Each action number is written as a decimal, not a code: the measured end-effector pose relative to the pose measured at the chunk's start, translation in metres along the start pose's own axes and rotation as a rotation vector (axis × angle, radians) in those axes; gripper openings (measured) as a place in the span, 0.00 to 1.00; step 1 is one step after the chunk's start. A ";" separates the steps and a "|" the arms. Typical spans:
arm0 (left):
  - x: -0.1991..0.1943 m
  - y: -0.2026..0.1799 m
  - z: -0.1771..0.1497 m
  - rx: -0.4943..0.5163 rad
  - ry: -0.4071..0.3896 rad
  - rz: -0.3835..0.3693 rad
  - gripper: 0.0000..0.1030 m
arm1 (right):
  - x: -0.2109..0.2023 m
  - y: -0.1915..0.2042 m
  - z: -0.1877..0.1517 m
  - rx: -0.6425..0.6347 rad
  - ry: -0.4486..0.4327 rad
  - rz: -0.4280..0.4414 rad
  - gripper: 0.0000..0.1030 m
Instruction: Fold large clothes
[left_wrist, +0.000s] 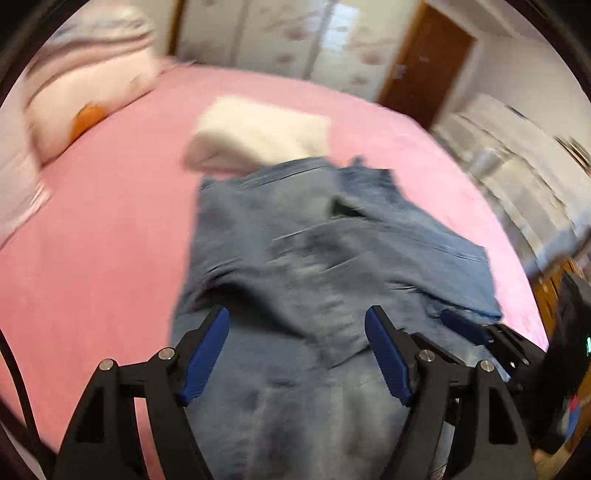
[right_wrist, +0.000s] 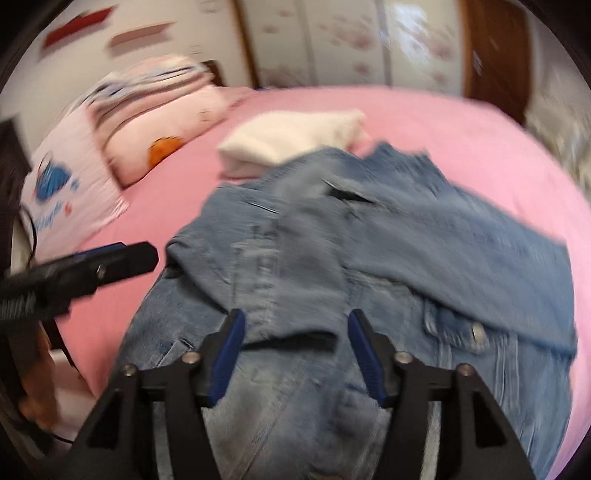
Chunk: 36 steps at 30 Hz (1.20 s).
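Left gripper (left_wrist: 297, 354): jaws wide apart, holding nothing, above the denim jacket (left_wrist: 314, 258).
Right gripper (right_wrist: 295, 354): likewise spread, unladen.
Bed (left_wrist: 110, 229): bare pink sheet to the jacket's left edge.

jacket (right_wrist: 332, 258) on bed (right_wrist: 461, 122), towel (right_wrist: 295, 140) behind

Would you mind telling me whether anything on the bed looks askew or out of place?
The denim jacket lies rumpled, one sleeve slung crookedly across its front. Its far edge overlaps the folded white garment.
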<state>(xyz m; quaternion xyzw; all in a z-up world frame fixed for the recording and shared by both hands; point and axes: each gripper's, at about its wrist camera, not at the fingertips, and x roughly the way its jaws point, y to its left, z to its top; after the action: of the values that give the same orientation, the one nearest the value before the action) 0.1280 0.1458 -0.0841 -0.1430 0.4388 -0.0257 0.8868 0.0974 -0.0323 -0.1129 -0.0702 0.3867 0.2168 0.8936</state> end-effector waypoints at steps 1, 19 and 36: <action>0.000 0.011 -0.004 -0.028 0.011 0.012 0.72 | 0.002 0.009 -0.003 -0.060 -0.008 -0.016 0.57; 0.023 0.053 -0.024 -0.182 0.105 0.057 0.72 | 0.071 0.087 -0.064 -0.793 -0.063 -0.476 0.51; 0.037 0.030 -0.019 -0.130 0.116 0.039 0.72 | 0.000 -0.123 0.009 0.256 0.001 -0.191 0.15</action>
<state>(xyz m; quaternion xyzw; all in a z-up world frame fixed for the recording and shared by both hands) 0.1334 0.1632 -0.1321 -0.1897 0.4930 0.0119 0.8490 0.1578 -0.1394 -0.1120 0.0078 0.4030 0.0798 0.9117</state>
